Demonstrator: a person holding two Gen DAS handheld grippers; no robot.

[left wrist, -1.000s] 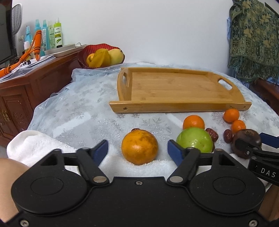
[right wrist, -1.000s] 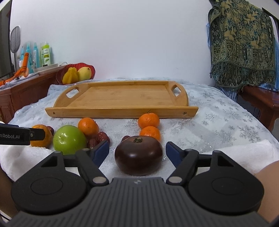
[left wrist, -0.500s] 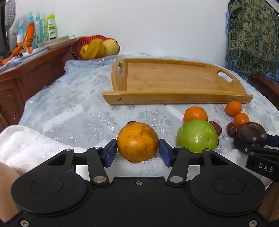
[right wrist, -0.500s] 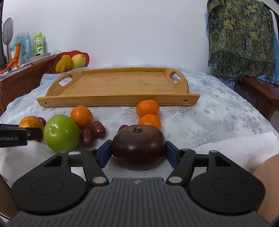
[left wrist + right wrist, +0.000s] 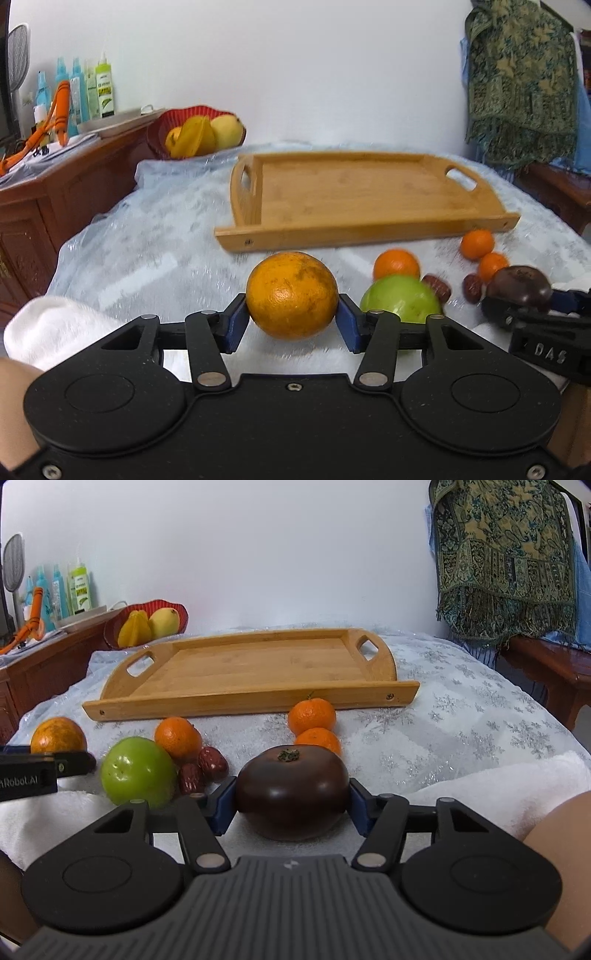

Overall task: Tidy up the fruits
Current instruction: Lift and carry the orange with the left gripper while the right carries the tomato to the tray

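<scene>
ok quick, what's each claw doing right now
left claw: shut on the large orange
right claw: jaws closing, pads already pressing the dark tomato

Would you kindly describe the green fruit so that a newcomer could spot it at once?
Find the wooden tray on the white tablecloth; loose fruit lies before its near edge. Towards the left sits the green apple, beside two dark red dates. It is the only green fruit among oranges.
</scene>
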